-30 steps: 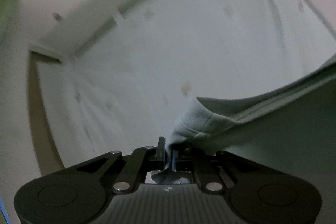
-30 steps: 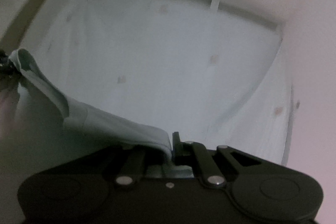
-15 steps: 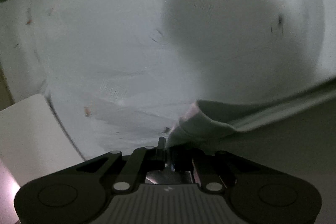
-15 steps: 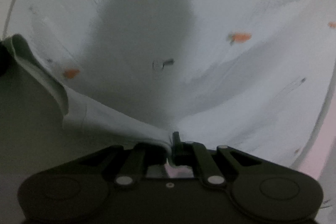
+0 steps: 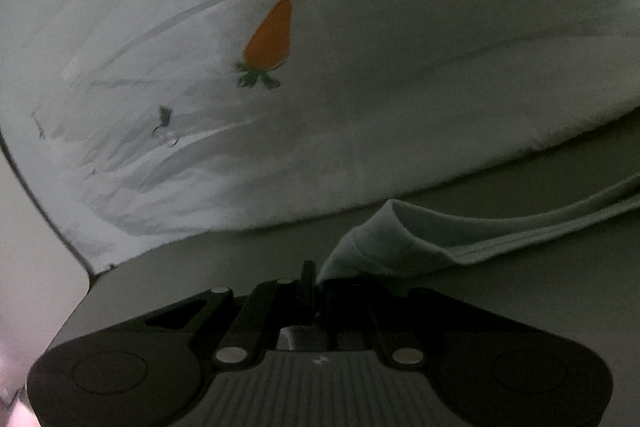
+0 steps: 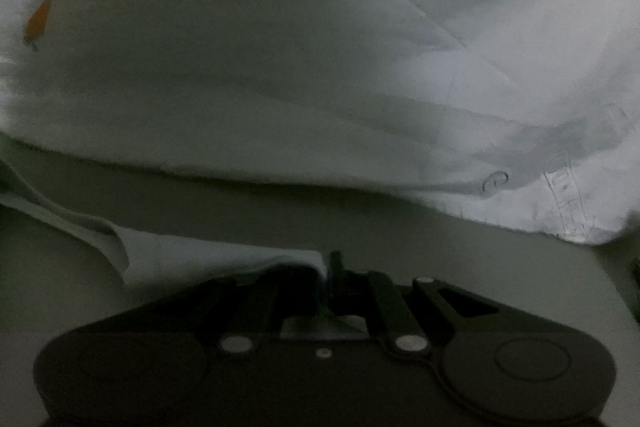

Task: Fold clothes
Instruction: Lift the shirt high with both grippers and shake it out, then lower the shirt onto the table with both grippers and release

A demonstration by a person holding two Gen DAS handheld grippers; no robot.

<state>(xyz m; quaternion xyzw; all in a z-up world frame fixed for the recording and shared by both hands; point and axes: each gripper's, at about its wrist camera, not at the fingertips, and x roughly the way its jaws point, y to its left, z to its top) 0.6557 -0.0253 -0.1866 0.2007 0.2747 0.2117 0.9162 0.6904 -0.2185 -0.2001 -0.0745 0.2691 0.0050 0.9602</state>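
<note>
A pale, light-green garment is stretched between my two grippers by its stitched edge. In the left wrist view my left gripper (image 5: 316,273) is shut on a bunched corner of that garment edge (image 5: 400,239), which runs off to the right. In the right wrist view my right gripper (image 6: 328,263) is shut on the other corner of the garment edge (image 6: 200,259), which runs off to the left. Both grippers hang low over a white sheet (image 5: 360,107) printed with an orange carrot (image 5: 270,37). The garment's body below the edge is hidden.
The creased white sheet (image 6: 280,67) fills the far half of both views, and the carrot print (image 6: 38,21) shows at the left. A smooth grey-green surface in shade (image 5: 240,259) lies between grippers and sheet, rounded off at the left. Shadow dims most of the scene.
Both grippers have dropped and moved forward with the garment edge still held. The wall and bed frame have left the view. The sheet and its carrot print now look much closer.
</note>
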